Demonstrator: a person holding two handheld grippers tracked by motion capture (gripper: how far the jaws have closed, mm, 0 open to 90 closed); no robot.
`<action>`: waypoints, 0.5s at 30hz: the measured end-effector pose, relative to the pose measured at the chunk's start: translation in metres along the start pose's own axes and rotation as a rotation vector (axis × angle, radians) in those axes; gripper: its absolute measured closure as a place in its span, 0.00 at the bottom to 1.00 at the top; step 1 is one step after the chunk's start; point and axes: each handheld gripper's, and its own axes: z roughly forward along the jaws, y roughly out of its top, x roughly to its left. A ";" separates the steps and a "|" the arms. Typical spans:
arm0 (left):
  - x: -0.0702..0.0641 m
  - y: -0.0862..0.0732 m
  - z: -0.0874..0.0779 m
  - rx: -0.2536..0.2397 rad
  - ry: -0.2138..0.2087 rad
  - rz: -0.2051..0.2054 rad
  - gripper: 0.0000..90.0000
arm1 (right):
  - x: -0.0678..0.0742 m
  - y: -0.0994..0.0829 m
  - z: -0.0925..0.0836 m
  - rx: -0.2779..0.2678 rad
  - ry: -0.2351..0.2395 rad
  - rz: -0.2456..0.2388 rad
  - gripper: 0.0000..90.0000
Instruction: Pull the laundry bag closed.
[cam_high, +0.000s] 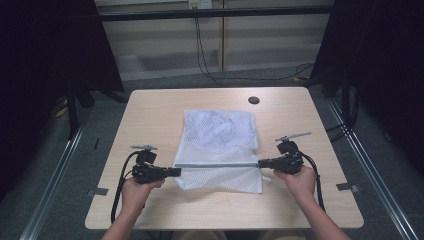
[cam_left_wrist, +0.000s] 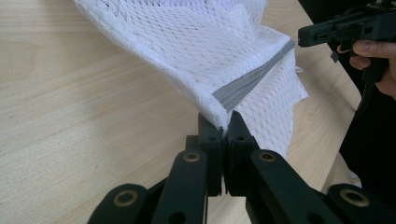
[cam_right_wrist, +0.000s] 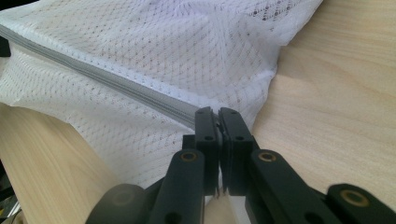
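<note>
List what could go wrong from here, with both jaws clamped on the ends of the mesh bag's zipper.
Each grip is thin: the left gripper and right gripper pinch only the ends of the grey zipper strip, so the mesh bag might slip free. Pulling further apart could strain the mesh at the seam. The bag's near part hangs lifted and may fold under.

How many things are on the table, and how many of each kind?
White mesh bag with a grey zipper: 1
Black hand-held gripper: 2, the left and the right, each shut on one end of the zipper edge
Dark round hole in the table top: 1
Total: 4
</note>
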 end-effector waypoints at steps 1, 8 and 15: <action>0.000 0.000 0.000 0.002 0.000 0.001 0.98 | 0.000 0.000 0.000 0.002 -0.001 0.000 0.97; -0.001 -0.002 0.002 0.025 -0.013 0.030 0.97 | 0.003 -0.001 0.001 0.008 -0.009 -0.016 0.96; -0.005 -0.003 0.004 0.039 0.009 0.077 0.74 | 0.006 -0.002 -0.001 -0.016 -0.030 -0.044 0.90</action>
